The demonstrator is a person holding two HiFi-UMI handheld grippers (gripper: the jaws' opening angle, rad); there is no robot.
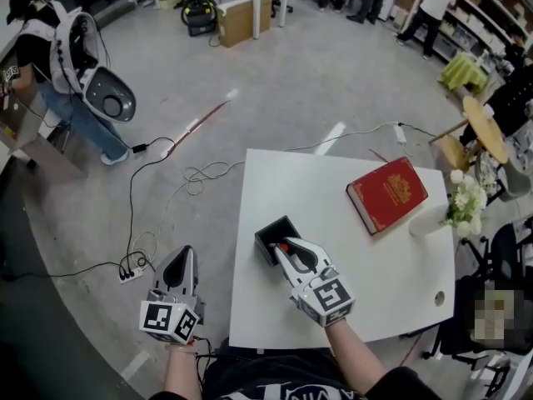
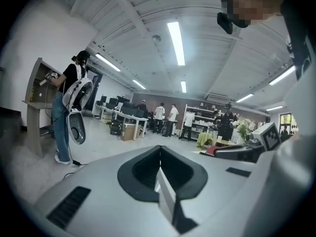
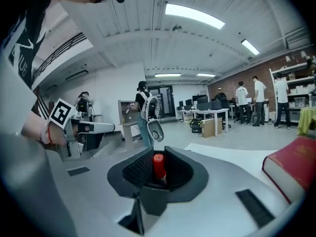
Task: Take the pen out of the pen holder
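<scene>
Red-capped pen (image 3: 158,165) upright between the jaws of the right gripper (image 1: 282,248) — pinched there, with the dark pads closed against its sides in the right gripper view. Red tip just visible at the gripper's nose in the head view, right over the open top of the black pen holder (image 1: 270,235). Lower end of the pen hidden by the jaws; cannot tell whether inside the holder or clear of it.

Pen holder square and dark, standing near the left edge of the white table (image 1: 333,182), roughly midway along that edge. Right gripper reaching in from the front edge, marker cube toward the person.

Left gripper (image 1: 185,254) off the table altogether, beyond the left edge near the front corner and over the grey floor. Jaws pressed together — a single seam in the left gripper view, nothing between them.

Toward the far right corner, a red hardcover book (image 1: 387,194) lying flat, gold ornament on the cover. Near it at the right edge, a white vase (image 1: 427,222) with pale flowers (image 1: 465,202).

On the floor left of the table, loose cables and a power strip (image 1: 132,274). Further off at the far left, a person (image 1: 62,73) standing by a stand.
</scene>
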